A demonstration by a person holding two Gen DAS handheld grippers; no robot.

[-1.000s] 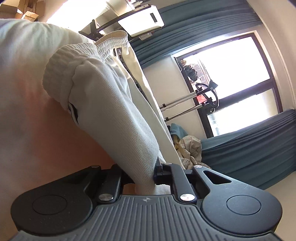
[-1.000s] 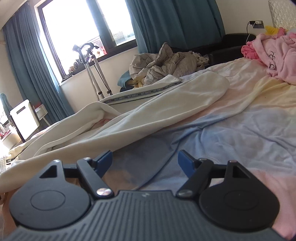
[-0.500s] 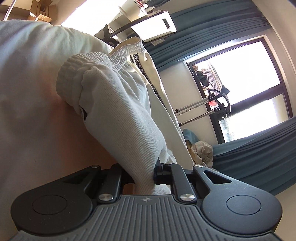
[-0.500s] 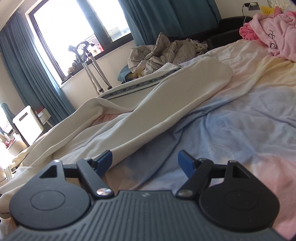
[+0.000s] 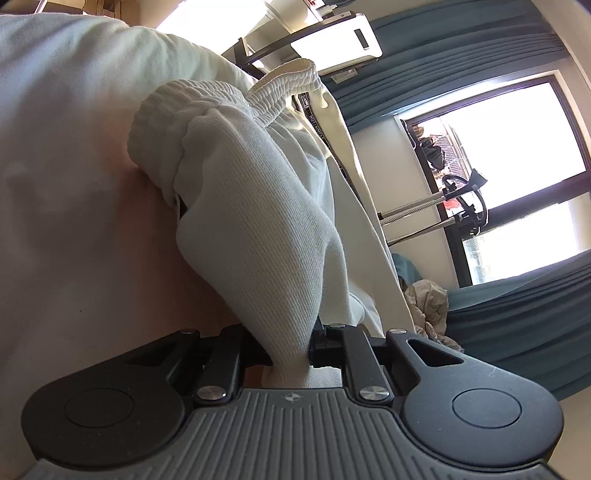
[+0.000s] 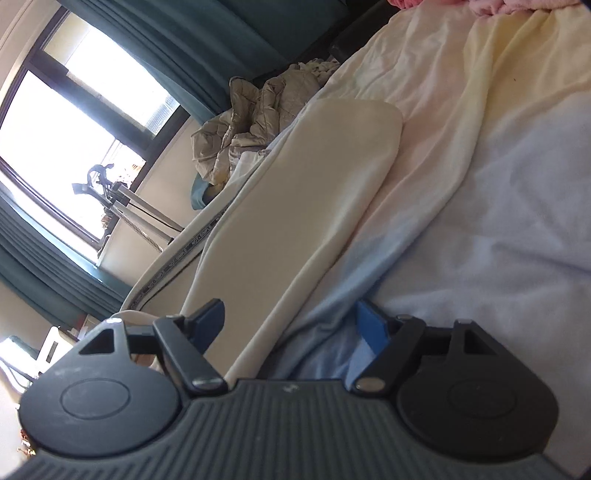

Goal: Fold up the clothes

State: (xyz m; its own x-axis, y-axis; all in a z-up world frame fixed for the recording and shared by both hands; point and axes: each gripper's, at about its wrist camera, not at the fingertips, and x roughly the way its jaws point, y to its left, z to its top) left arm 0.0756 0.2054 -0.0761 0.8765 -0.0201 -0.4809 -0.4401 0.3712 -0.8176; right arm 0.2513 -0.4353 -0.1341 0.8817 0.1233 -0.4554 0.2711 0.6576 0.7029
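Observation:
Cream sweatpants (image 5: 258, 221) with a ribbed waistband and a lettered side stripe lie on the bed. My left gripper (image 5: 291, 350) is shut on a bunched fold of the pants near the waistband. In the right wrist view a long leg of the pants (image 6: 295, 229) stretches away across the sheet. My right gripper (image 6: 291, 325) is open, tilted, its blue pads straddling the near edge of that leg, close to the sheet.
The bed sheet (image 6: 498, 221) is pastel pink, yellow and blue, with wrinkles. A crumpled beige quilt (image 6: 258, 110) lies beyond the bed. Pink clothes (image 6: 498, 5) sit at the far end. Crutches (image 5: 443, 206) lean by the window, with teal curtains (image 5: 517, 314).
My right gripper has dropped low, rolled sideways and moved onto the edge of the pants leg, still open. My left gripper has kept its hold and shifted slightly.

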